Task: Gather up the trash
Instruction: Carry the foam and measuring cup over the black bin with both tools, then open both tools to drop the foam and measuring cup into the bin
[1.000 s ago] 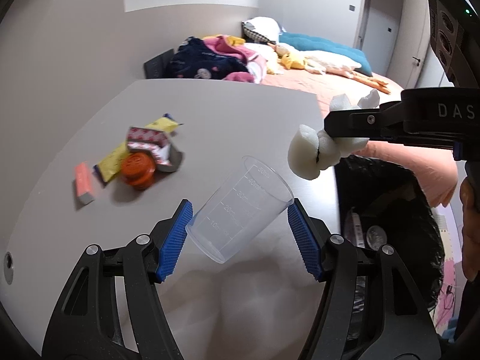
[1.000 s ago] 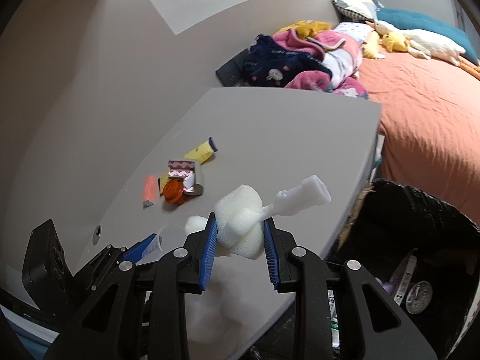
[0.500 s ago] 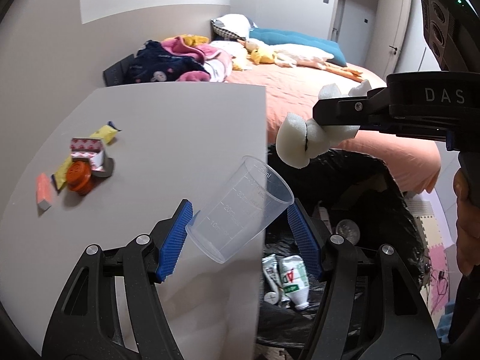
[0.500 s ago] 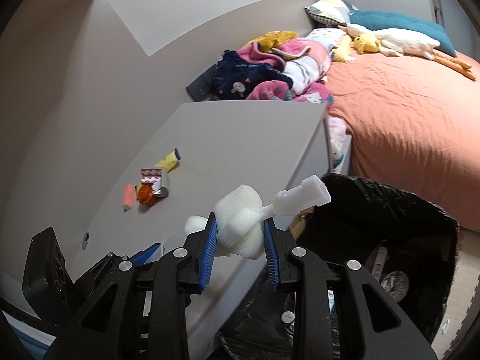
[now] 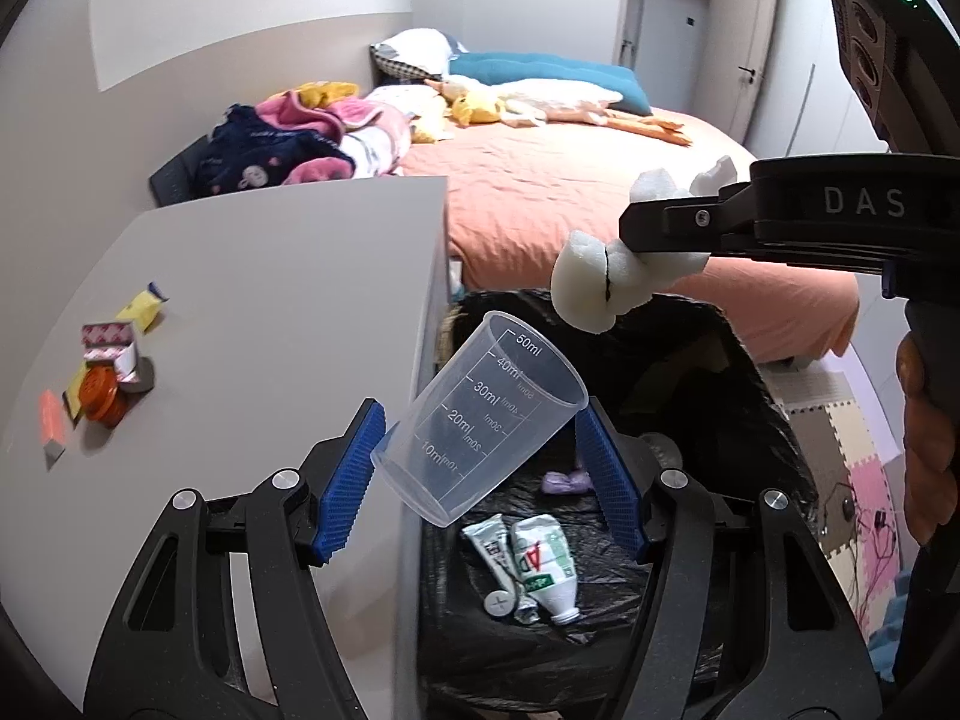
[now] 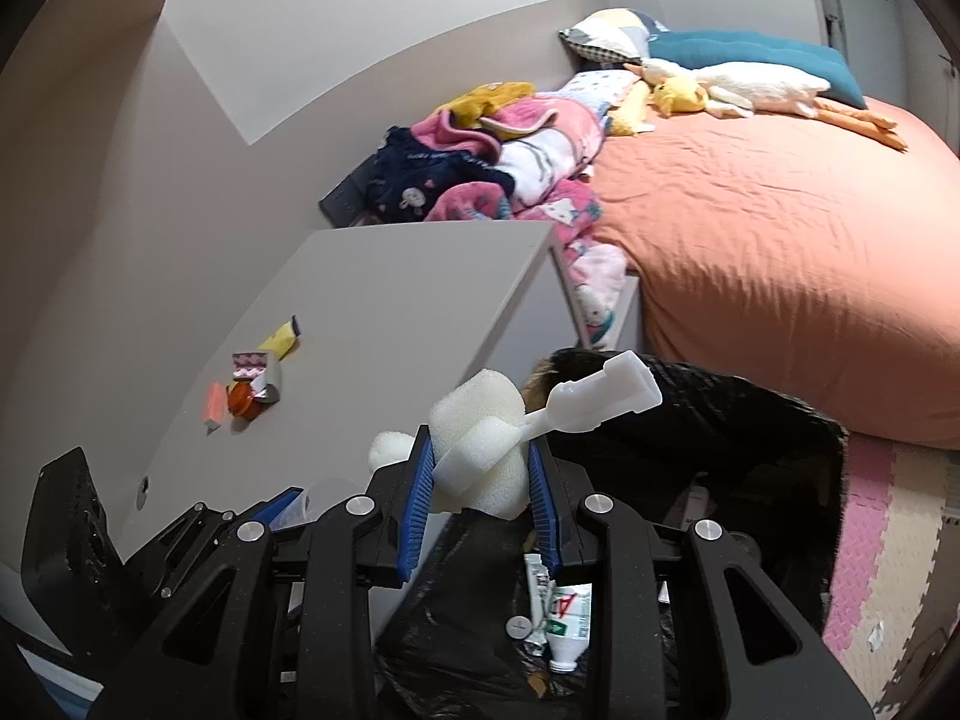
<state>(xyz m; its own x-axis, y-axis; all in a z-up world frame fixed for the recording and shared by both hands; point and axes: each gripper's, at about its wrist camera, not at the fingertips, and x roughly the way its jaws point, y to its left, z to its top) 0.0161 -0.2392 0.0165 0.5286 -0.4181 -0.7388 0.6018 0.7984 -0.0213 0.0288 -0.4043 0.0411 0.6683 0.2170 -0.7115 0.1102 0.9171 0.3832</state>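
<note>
My left gripper (image 5: 480, 468) is shut on a clear plastic measuring cup (image 5: 480, 420), tilted with its mouth up and to the right, over the table's edge and the black trash bag (image 5: 708, 372). My right gripper (image 6: 480, 480) is shut on a white sponge brush (image 6: 480, 450) whose plastic handle (image 6: 606, 399) sticks out forward over the bag (image 6: 750, 420). In the left wrist view the right gripper (image 5: 648, 228) holds the sponge (image 5: 600, 288) above the bag's far rim. Trash lies on the grey table (image 5: 270, 312): an orange cap (image 5: 102, 399), a yellow wrapper (image 5: 144, 306), a small carton (image 5: 108, 342).
Inside the bag lie a crushed white bottle (image 5: 546, 564), a tube (image 5: 492, 540) and a purple scrap (image 5: 564, 483). An orange bed (image 6: 780, 252) with clothes and plush toys stands behind. Foam floor mats (image 5: 840, 438) lie at the right. A hand (image 5: 924, 432) grips the right tool.
Both grippers have carried the cup and the sponge brush rightward off the table to above the open trash bag. The table and its trash have slid left in both views.
</note>
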